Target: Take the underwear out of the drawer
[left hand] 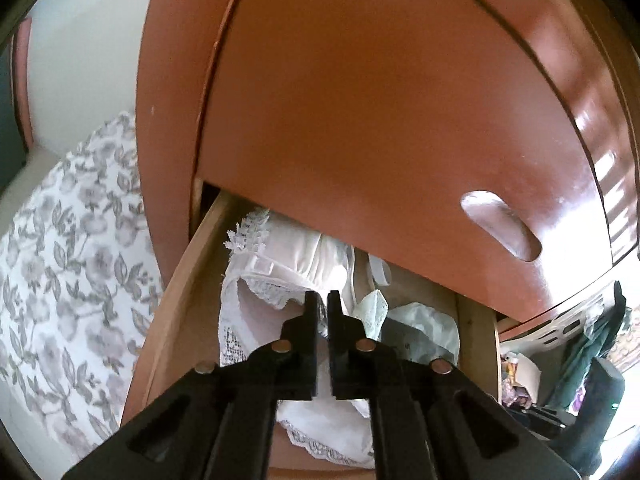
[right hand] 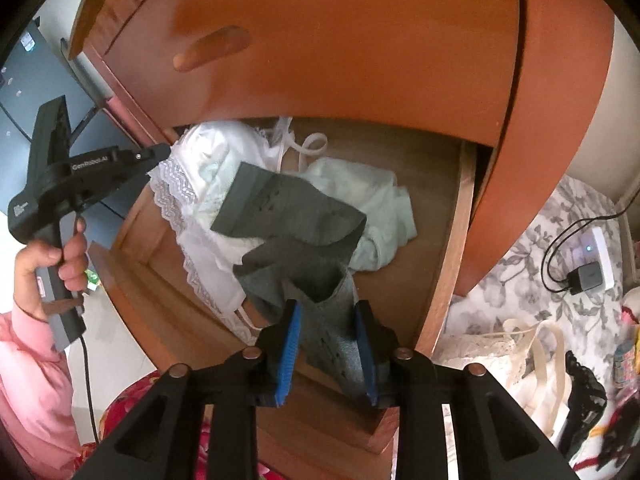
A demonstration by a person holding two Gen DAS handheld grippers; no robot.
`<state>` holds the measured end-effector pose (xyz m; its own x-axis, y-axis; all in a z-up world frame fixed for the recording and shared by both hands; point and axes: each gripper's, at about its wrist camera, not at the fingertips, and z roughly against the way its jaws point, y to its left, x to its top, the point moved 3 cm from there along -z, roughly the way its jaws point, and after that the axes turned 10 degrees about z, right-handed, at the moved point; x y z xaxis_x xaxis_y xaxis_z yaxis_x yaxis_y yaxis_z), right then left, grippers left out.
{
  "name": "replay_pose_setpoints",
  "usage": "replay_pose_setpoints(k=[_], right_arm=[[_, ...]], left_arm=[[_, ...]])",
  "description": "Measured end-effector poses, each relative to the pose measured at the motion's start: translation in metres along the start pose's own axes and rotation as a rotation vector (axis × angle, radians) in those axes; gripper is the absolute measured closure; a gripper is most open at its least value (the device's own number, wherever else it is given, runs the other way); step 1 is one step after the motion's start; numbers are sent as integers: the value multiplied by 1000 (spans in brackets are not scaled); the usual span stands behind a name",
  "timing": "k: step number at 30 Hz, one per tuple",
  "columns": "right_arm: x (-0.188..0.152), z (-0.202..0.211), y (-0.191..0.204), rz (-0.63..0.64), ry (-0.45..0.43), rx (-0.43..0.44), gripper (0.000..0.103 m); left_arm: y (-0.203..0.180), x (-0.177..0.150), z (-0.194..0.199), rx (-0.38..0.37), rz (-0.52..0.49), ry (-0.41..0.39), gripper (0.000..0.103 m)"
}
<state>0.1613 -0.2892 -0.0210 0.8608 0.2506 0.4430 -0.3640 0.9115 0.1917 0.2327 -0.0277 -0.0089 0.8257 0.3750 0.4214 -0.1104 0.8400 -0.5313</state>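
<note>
The wooden drawer point(left hand: 176, 300) stands pulled out under a closed red-brown drawer front point(left hand: 360, 120). Inside lie a white lace garment point(left hand: 256, 312) and a pale green one point(left hand: 424, 320). My left gripper point(left hand: 323, 300) hovers over the white lace point(right hand: 208, 168) with a narrow gap between its fingers and nothing visibly pinched. My right gripper point(right hand: 328, 320) has its blue pads apart. Grey underwear point(right hand: 296, 208) runs between them, lies against the right pad and drapes onto the pile. The left gripper point(right hand: 160, 152) shows at the drawer's left.
A floral bedspread point(right hand: 540, 280) lies right of the drawer point(right hand: 452, 240), with a charger and cable point(right hand: 584, 276) and several garments point(right hand: 520, 352) on it. A hand point(right hand: 44, 264) in a pink sleeve holds the left gripper's handle. The upper drawer front overhangs the back of the open drawer.
</note>
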Motion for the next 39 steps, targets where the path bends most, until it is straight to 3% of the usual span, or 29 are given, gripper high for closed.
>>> replay_pose_setpoints(k=[1,2,3,7,9,12,15,17,22,25,26,27,33,36,39], right_arm=[[1,-2,-1,-2,11,-1,72],[1,-4,-1,1,26,-3,72],[2,-6,-1,5,37,-5,72],[5,-15,3,29,82,14,72],[6,-19,5,47,100,7,72],[6,-24,6,55,123,23,72],[3,-25,5,55,126,20,72],[5,-23,5,53,124,25,72],[4,-24,6,64,128,24,72],[3,-26,5,66,137,25,72],[3,-27,4,66,141,25,72],[2,-28,4,65,146,26,72],[2,-37,7,69,163,48,72],[2,-41,7,62,172,49,72],[2,-40,9,60,161,47,72]], left_arm=[[7,-1,-1,4,9,20,81],[9,-2,-4,16,29,52,66],[11,-2,-4,16,37,71,59],[9,-9,-30,55,33,128,57],[11,-7,-38,83,53,151,49],[18,-8,-49,131,85,197,48],[22,-10,-52,127,95,201,44],[27,-12,-54,167,111,212,39],[25,-6,-52,74,160,188,39],[22,-2,-52,61,160,157,46],[21,1,-52,61,170,155,61],[23,2,-55,53,185,163,67],[35,7,-71,-28,295,234,69],[27,6,-63,-17,237,195,86],[13,2,-51,-3,149,148,89]])
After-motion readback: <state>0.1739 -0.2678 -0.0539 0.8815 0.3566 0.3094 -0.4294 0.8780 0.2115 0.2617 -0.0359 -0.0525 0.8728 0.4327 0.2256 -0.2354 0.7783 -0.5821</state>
